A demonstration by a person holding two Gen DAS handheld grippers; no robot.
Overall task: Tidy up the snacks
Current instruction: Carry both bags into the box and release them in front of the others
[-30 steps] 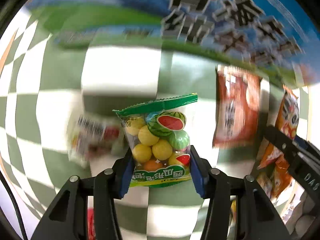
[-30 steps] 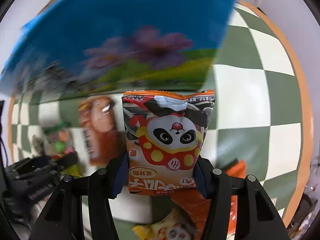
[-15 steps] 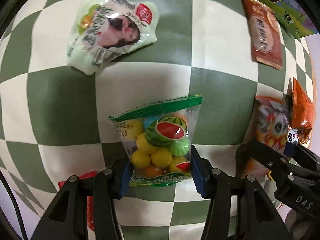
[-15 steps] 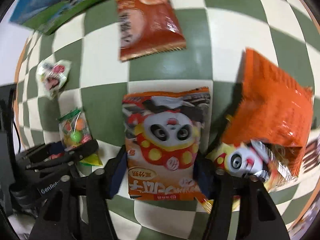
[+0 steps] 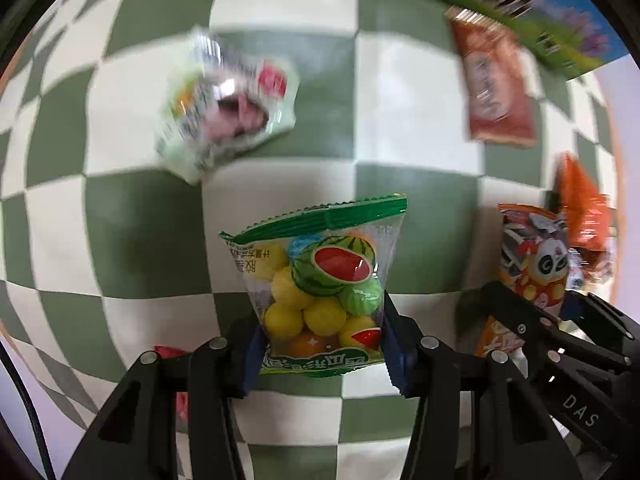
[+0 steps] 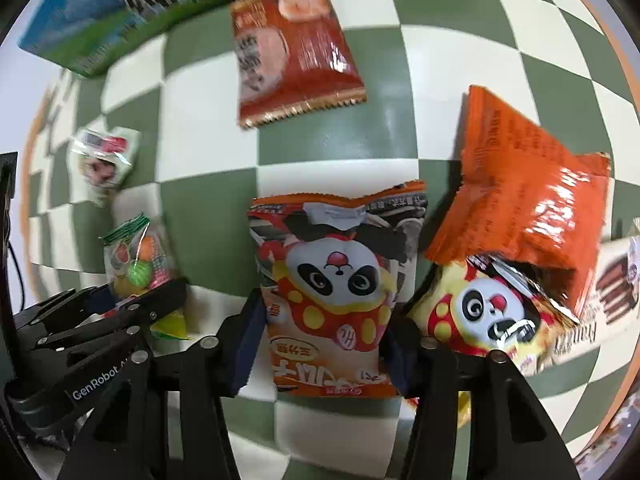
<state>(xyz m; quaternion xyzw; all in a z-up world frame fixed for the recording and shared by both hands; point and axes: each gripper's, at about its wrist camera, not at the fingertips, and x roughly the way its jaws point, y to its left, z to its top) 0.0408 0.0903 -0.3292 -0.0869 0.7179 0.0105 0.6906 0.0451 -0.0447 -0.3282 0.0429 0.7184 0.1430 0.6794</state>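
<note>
Left gripper [image 5: 322, 350] is clamped on a fruit-candy bag [image 5: 320, 284]. Right gripper [image 6: 326, 344] is closed on a panda bag [image 6: 336, 280], above the checkered cloth [image 6: 208, 132], just beside an orange bag [image 6: 520, 188].

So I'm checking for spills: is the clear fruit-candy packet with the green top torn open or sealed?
Sealed: the clear fruit-candy packet keeps its green crimped top strip intact, candies all inside, held between the left gripper fingers.

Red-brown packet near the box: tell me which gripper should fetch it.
Neither is free: left gripper holds the candy bag, right gripper the panda bag. Likely the right; the red-brown packet lies straight ahead of it.
</note>
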